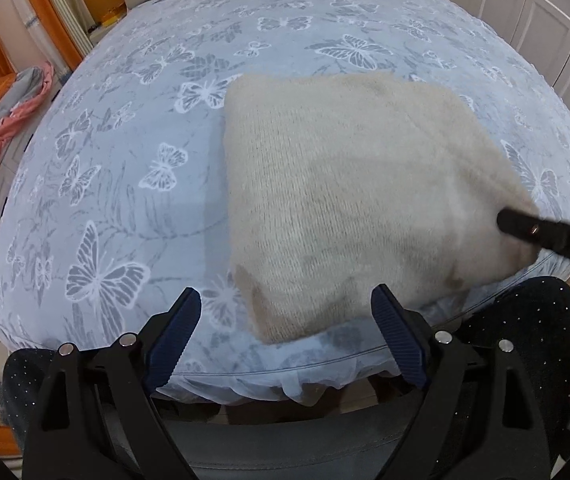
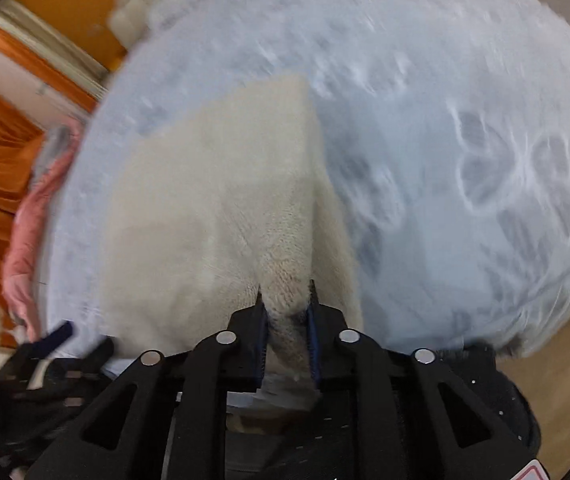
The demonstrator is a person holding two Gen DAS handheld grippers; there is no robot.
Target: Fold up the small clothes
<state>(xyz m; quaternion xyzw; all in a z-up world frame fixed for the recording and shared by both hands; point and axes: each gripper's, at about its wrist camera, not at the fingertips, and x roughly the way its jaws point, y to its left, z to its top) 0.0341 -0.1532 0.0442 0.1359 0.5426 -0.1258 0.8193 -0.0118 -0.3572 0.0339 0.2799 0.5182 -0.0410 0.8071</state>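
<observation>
Now right hand-held gripper (image 2: 285, 300) pinches cream sweater (image 2: 213, 208); left hand-held gripper (image 1: 287, 300) gapes.

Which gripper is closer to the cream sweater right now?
Right. The right gripper is shut on the cream sweater at its near right edge. The left gripper is open, just short of its near left corner, not touching.

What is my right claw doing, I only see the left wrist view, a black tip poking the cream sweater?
Observer: The right claw is shut on a bunched fold of the cream sweater.
Operator: Which edge?
Observer: Its near right edge, lifted off the butterfly bedspread.
Operator: And my left claw?
Observer: From the right wrist view, the left claw sits low beside the sweater's left side, blurred, holding nothing visible.
</observation>
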